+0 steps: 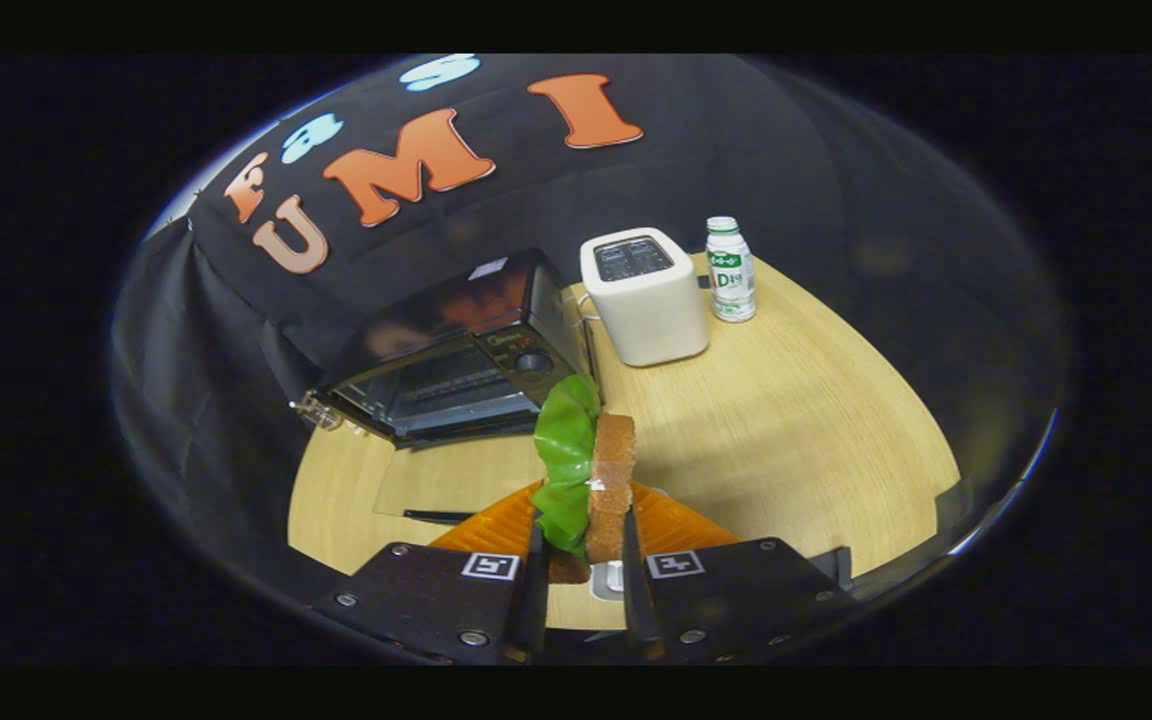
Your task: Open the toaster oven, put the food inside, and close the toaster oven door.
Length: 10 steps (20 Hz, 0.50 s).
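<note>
Claw [581, 580] clamping sandwich [586, 470], toaster [646, 295] beyond.

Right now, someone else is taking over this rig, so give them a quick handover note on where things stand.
Claw: shut on the sandwich, held upright between its fingers above the orange plate.
Toaster oven: beyond the fingers on the wooden table, beside the white toaster and a bottle; its door looks open.
Done: sandwich picked up, door apparently opened.
Left: put the sandwich inside, close the door.
</note>
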Each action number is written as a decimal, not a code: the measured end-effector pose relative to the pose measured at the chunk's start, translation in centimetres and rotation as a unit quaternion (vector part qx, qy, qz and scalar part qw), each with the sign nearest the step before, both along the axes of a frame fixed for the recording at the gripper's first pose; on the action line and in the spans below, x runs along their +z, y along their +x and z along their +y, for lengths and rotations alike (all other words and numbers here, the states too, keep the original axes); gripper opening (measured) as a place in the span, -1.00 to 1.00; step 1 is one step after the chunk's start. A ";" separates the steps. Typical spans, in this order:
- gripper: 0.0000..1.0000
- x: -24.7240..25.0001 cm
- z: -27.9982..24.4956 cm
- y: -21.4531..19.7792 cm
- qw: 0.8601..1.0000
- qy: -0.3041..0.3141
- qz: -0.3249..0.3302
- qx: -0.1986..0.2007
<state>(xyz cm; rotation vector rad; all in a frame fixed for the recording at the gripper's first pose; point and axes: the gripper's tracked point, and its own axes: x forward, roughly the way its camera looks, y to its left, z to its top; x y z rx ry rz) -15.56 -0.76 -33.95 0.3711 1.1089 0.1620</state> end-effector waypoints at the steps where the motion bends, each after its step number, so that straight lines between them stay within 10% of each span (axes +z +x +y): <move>1: -0.36 0.1 0.8 0.4 1.000 0.014 -0.002 -0.006; 10: -0.36 -1.2 10.5 2.9 0.992 0.126 0.000 -0.024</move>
